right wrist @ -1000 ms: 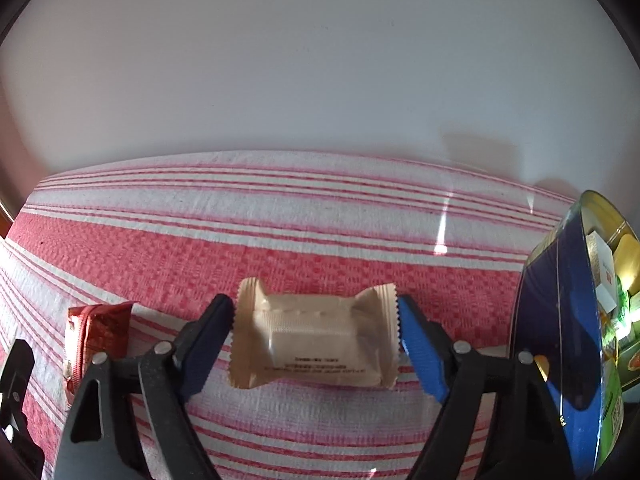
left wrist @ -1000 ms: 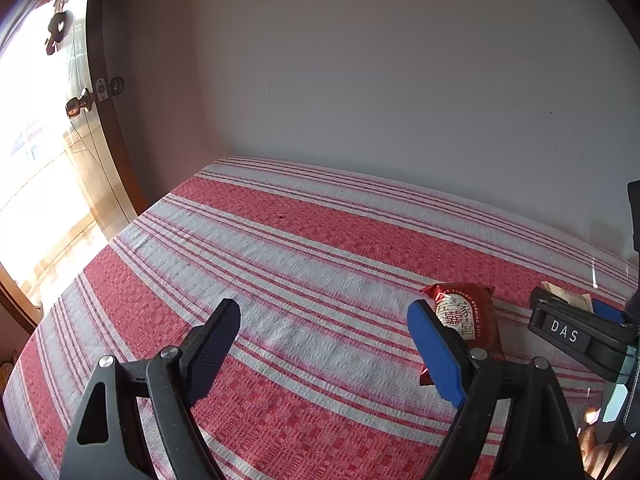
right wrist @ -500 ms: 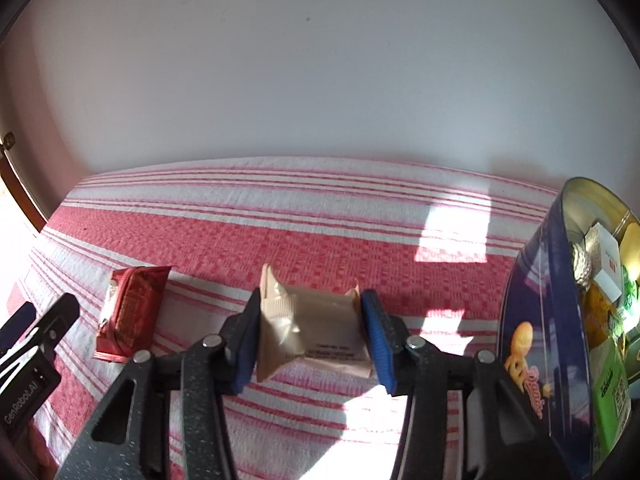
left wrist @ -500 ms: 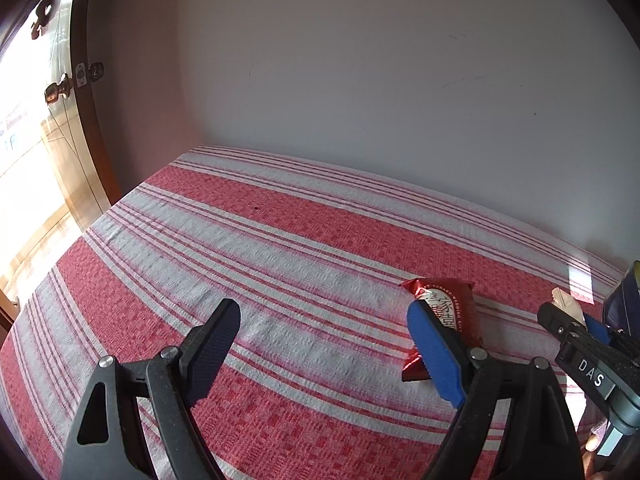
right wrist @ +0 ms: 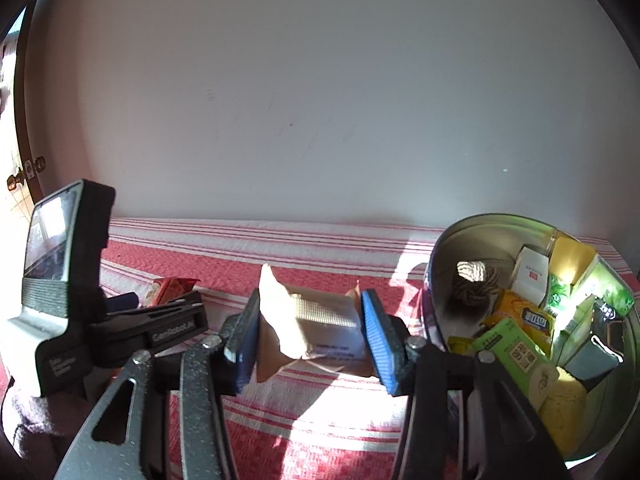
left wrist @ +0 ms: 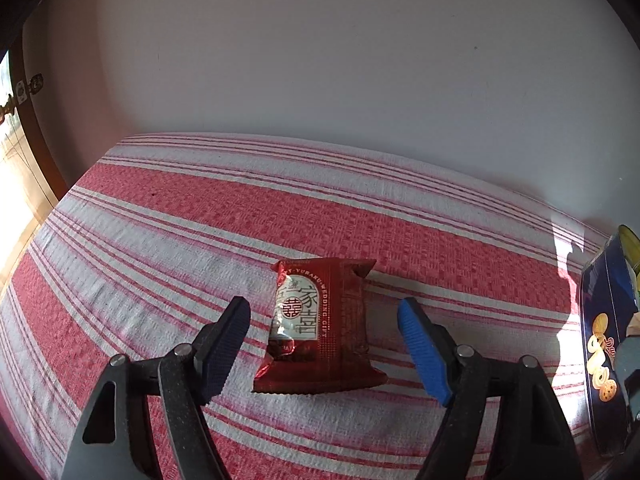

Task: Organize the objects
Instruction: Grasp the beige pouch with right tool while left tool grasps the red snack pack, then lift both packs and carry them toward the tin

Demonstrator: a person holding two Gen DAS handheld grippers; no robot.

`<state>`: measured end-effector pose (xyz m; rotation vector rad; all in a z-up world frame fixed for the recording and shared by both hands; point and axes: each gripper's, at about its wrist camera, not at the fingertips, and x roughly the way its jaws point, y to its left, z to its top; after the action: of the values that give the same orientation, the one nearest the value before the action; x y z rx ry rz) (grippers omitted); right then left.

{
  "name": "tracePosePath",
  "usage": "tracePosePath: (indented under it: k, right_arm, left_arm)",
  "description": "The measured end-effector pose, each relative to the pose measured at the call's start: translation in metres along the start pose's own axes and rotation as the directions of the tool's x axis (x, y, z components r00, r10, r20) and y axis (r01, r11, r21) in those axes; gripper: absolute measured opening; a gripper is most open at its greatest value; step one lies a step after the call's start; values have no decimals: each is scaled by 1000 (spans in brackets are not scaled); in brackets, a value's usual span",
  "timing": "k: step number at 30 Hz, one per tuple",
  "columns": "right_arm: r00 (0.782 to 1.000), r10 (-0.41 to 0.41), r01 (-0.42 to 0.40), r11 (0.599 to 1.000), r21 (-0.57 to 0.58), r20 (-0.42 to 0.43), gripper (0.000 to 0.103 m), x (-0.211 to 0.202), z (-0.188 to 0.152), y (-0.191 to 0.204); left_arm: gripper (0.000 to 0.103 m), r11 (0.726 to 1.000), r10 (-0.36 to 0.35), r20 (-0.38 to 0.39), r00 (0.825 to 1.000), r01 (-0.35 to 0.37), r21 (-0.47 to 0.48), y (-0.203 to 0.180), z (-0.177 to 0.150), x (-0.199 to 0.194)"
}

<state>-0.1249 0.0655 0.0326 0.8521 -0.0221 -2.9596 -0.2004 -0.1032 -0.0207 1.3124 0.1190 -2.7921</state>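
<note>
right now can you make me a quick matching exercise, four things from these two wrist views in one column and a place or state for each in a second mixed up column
Things
1. red packet
2. beige packet
3. round tin
4. left gripper

Places or states
A. pinched between the right gripper's pads, off the cloth
B. open, with a pad on either side of a packet, not touching it
C. lying flat on the striped cloth
D. standing open, full of assorted packets

Pairs: 1-C, 2-A, 3-D, 4-B
</note>
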Motion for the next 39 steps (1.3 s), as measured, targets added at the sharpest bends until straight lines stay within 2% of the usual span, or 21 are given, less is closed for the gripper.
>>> tracePosePath:
  k: [2,4,7,10,13,19,26,35,39]
  right_arm:
    - [1000,-3,3,1000,-9,2,48,-1,-3,-5]
    - [1000,-3,3,1000,-9,-4,48,-1,-1,4]
    - [1000,5,-5,1000,-4,-15,48,-8,-7,-3]
    - [1000,5,-5,1000,-1,-15,48,-7,-8,-3]
    - [1000,0,0,1000,-6,-12,48,-4,-11,-3]
    - [1000,-2,1,1000,-27,-17,48,-1,-14,4]
    - [1000,0,1,997,-73,23,48,0,-13,13]
    - [997,18,-8,991,-131,78,48,5,-7,23]
    - [998,29,-20,988,-152,62,48,11,-5,27]
  left_arm:
    - [68,999,24,-8,1000,-23,22,-7,1,4]
    - [67,999,24,-11,1000,-23,38,-11,0,4]
    - [66,999,18,-10,1000,-18,34,-11,0,4]
    - [56,999,21,-3,1000,-21,31,-9,-1,1]
    - [50,1000,19,1,1000,-19,22,-6,-1,0]
    - [46,1000,8,5,1000,-8,11,-7,-3,-4]
    - [44,1000,-8,8,1000,8,-4,-4,-4,-6]
    - [44,999,43,25,999,-43,-9,-4,-9,-15]
    - [44,998,63,30,998,-63,-1,-6,-12,-19]
